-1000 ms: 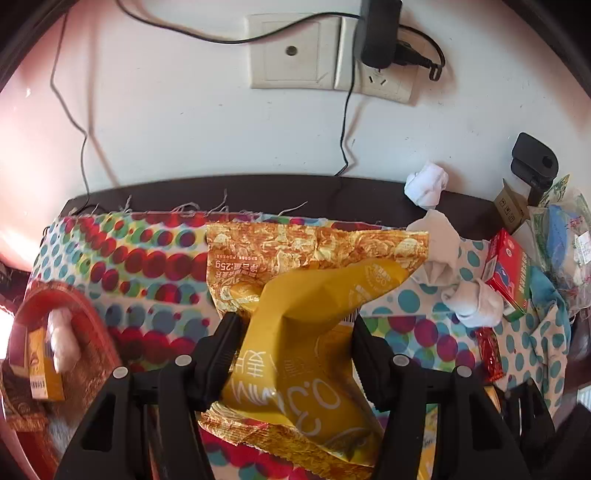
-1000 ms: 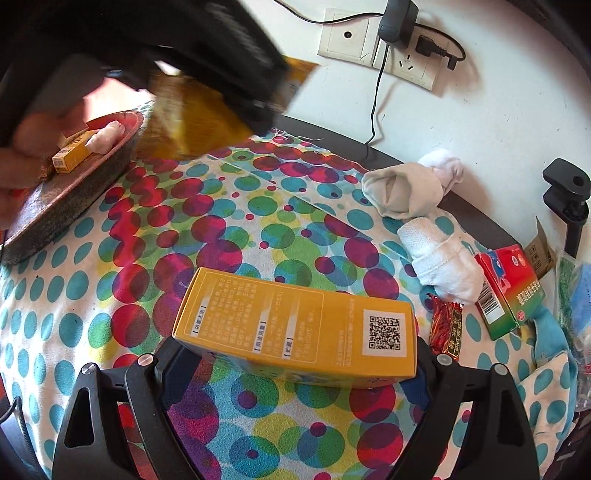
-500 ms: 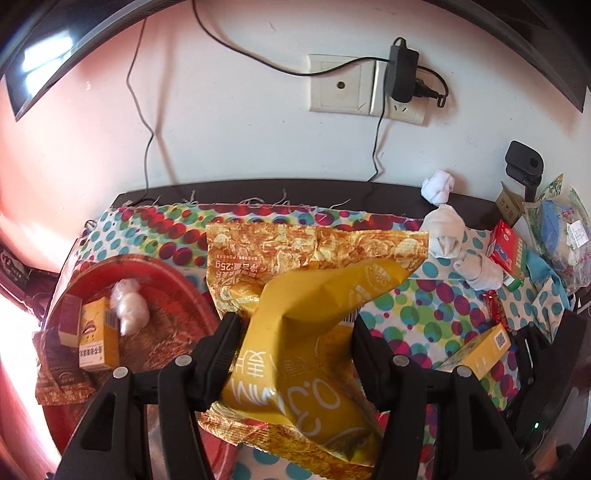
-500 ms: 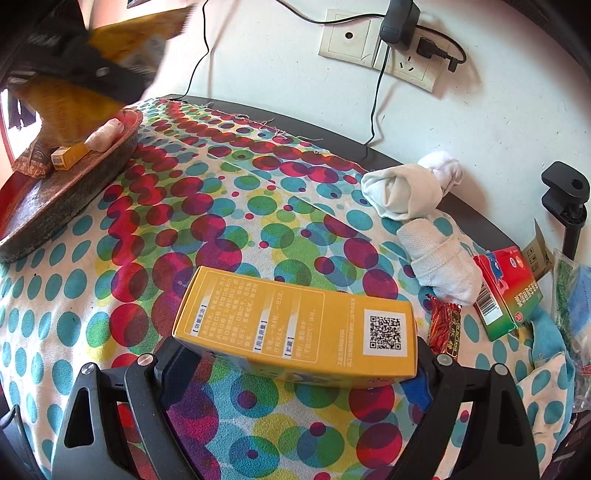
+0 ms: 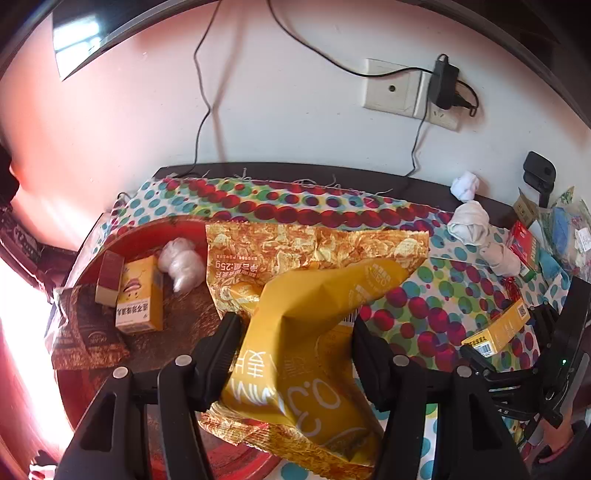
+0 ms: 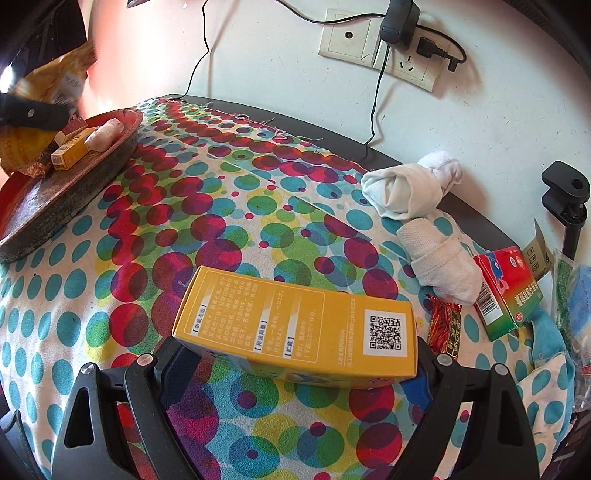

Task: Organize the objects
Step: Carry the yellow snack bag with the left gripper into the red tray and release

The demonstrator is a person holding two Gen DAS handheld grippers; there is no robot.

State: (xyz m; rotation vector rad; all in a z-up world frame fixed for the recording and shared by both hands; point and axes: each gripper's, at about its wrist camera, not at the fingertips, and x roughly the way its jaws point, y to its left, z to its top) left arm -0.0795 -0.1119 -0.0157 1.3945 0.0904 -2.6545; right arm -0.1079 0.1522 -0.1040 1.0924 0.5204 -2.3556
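Left wrist view: the left claw (image 5: 295,354), clamped on the yellow snack bags (image 5: 314,332), has swung from the dotted worktop (image 6: 258,206) to above the red tray (image 5: 155,229), seemingly ready to drop. The right claw (image 6: 291,369) still grips the yellow box (image 6: 295,332).

1. A white wall (image 6: 266,55) stands behind, washed pink toward its left side.
2. A wall socket plate (image 6: 376,46) holds a black adapter (image 6: 399,18); thin cables (image 5: 203,103) trail down.
3. A dark table (image 6: 476,218) stands against the wall under a polka-dot cloth (image 6: 229,206).
4. Strong sunlight (image 5: 22,314) glares at the left.
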